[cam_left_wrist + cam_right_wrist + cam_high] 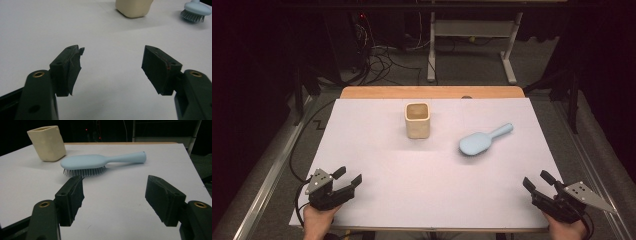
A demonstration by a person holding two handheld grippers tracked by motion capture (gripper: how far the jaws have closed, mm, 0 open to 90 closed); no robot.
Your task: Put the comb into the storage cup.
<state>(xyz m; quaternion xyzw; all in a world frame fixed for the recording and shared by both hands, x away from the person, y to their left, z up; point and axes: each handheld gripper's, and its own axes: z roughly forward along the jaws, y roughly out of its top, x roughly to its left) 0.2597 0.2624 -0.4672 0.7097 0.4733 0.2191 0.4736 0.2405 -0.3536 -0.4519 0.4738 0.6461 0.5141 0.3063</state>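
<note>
Honestly, I held both tools idle at the near edge of the white table (pixel 377 165): my left gripper (pixel 350 179) at the left corner and my right gripper (pixel 536 182) at the right one, each with its jaws spread and nothing between them. The pale blue hairbrush (pixel 482 140) lay bristles down, right of centre, handle pointing away to the right, well apart from either gripper. The cream cup (pixel 417 120) stood upright to its left, near it but not touching.

The risk I judged greatest was the brush itself. Resting on springy bristles with a smooth rounded back, it could skid or roll if my jaws met it off-centre, and a careless sweep might knock the cup over.

The high view gave me the layout and the open mouth of the cup. The right gripper view showed what it could not: the hairbrush (pixel 100 161) side-on, bristles beneath the head and a slim handle I could pinch. The left gripper view caught the brush (pixel 196 11) end-on at its far corner.
</note>
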